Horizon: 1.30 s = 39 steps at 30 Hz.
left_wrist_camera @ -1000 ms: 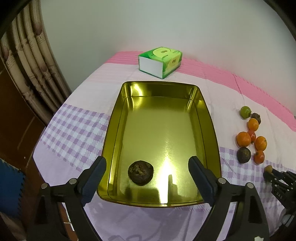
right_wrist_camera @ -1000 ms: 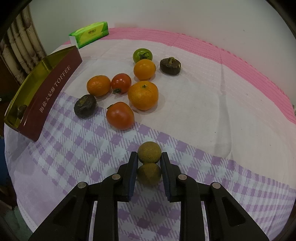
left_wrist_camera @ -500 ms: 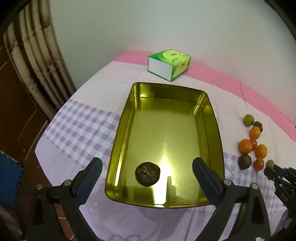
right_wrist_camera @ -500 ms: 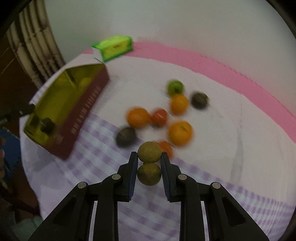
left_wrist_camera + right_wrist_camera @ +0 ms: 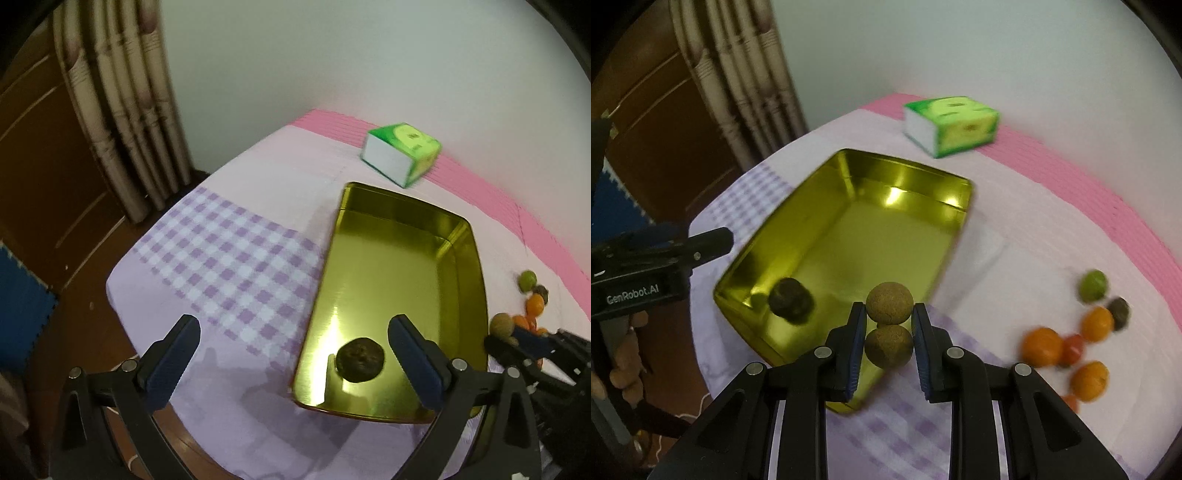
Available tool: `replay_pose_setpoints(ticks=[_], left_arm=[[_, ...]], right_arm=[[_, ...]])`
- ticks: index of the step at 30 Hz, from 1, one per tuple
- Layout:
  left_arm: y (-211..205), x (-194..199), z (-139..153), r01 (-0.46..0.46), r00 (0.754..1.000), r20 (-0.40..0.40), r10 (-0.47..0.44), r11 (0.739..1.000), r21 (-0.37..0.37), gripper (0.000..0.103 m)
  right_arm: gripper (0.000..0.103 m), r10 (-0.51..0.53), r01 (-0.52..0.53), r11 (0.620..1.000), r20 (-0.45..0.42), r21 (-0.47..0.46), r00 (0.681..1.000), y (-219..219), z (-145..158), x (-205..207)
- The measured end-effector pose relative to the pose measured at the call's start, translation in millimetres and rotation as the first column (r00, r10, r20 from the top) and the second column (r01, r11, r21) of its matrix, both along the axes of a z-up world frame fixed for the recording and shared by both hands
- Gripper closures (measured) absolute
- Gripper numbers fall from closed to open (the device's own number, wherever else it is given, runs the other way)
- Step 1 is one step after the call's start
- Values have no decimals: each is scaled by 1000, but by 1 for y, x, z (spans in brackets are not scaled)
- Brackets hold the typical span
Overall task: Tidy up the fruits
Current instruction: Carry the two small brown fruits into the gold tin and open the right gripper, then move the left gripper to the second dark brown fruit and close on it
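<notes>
So far one dark fruit (image 5: 360,360) sits in the gold tin (image 5: 463,236), near its front end. Furthest left, the left gripper (image 5: 293,360) hangs over the checked cloth (image 5: 229,258) and the tin's left edge; its jaws have just been opening and now stand wide, nothing between them. Next along, the right gripper (image 5: 888,343) has its jaws clamped on a brown fruit (image 5: 888,347), with a second brown ball (image 5: 889,300) stuck right in front of it, both above the tin's near corner. To the right, the rest of the pile (image 5: 1071,343) is on the worktop: oranges, red ones, a green one, a dark one. I'd say it's early days, roughly one in, two about to land, most to go. Green box (image 5: 951,127) at the back isn't involved.
</notes>
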<state>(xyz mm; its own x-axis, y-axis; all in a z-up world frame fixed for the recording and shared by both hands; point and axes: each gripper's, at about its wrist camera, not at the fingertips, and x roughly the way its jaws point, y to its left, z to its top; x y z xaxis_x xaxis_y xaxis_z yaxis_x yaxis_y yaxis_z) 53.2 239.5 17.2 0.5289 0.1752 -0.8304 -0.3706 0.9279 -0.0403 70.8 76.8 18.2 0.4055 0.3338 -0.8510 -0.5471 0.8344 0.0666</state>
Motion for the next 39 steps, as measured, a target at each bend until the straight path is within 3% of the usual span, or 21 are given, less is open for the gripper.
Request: replay_pose_setpoints(ticks=[6,20,29,39], left_arm=[[14,0,-2,-49,999,-4,49,999,-13,2],[12,3,-5,-40,999,-10,40,999,-16,2],[12,4,-6,-38,999,-10,38,999,-15,2],[11,3,-7,-32,999,-11,32,999,-11,2]], right_arm=[[77,43,-43,999,-30,-27,999,23,-17,3],[77,58,-63,996,-79,-66,995,39,-44,8],[77,51,-55,997,-65,-57,997,38,-42,7],[76,13,-13,1000,25,-9,1000,14,-10,-1]])
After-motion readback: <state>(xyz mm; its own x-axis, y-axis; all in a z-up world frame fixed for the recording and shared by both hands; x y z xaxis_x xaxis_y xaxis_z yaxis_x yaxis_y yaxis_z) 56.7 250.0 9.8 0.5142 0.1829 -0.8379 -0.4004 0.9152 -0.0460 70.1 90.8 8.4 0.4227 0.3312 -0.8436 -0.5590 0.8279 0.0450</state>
